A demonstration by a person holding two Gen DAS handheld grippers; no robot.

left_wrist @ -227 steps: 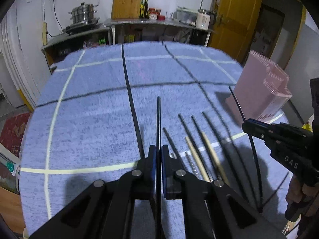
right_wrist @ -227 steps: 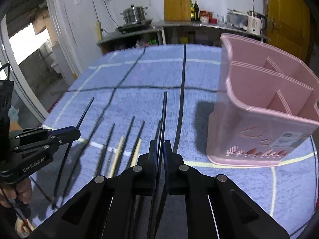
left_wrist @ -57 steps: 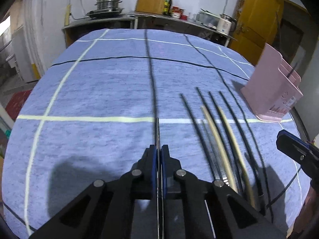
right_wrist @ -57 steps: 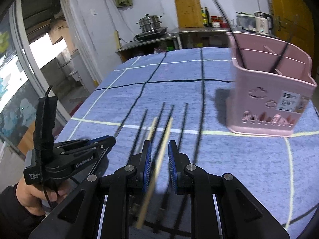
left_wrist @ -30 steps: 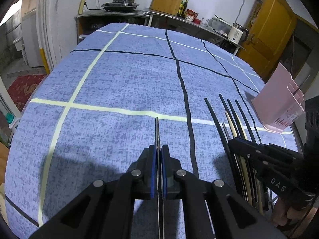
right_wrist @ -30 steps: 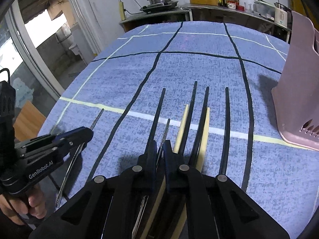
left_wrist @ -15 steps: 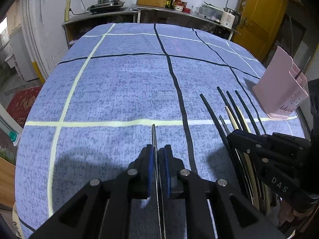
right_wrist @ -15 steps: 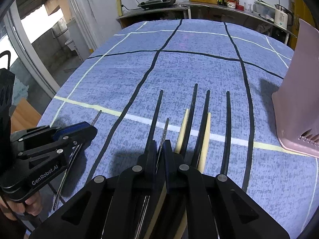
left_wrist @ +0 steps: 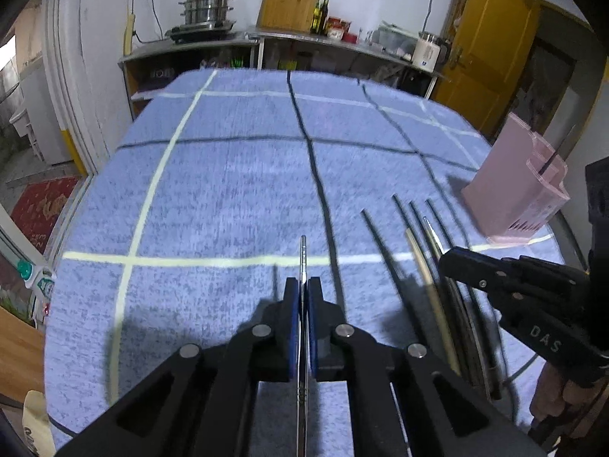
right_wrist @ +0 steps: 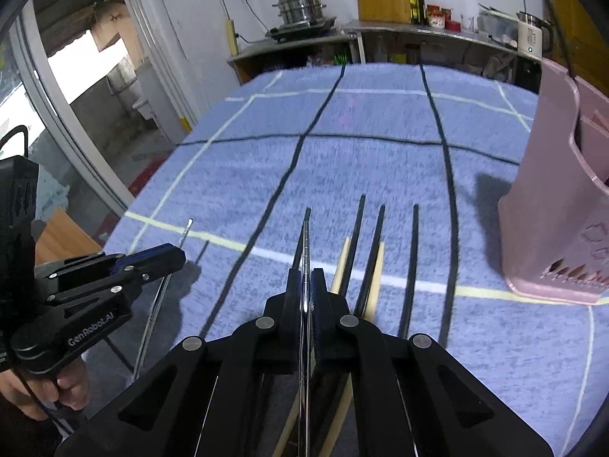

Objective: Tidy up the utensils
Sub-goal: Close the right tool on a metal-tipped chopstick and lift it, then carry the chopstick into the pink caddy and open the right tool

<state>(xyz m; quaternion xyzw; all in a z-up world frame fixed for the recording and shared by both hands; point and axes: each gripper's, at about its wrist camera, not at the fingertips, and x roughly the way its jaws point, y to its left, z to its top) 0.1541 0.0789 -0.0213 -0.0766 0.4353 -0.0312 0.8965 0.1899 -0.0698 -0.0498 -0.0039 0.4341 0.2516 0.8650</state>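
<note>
You had your left gripper (left_wrist: 303,297) pinched shut on a thin metal chopstick (left_wrist: 303,257), its tip pointing straight ahead and, judging by the shadow beneath it, lifted clear of the blue tablecloth (left_wrist: 236,175). Your right gripper (right_wrist: 304,289) was likewise clamped on a second metal chopstick (right_wrist: 305,251), gripped partway along so the stick ran out in line with the fingers; that hold probably made it easier to tip the stick end-first into a narrow slot. Under and just to the right of the right gripper lay the row of loose chopsticks (right_wrist: 375,251), dark ones and two pale wooden ones, side by side and pointing away from you, apparently laid out that way so each could be taken singly. They were not touching the holder. From the left wrist view the same row sat to the right of your left gripper, with the right gripper hovering over its near end. Farther off and to the right stood the pink utensil holder (right_wrist: 559,198), upright on the cloth, with at least one dark stick (left_wrist: 557,152) already leaning inside it; which compartment could not be told. I judged the sorting only partly done, since most sticks were on the cloth.
</note>
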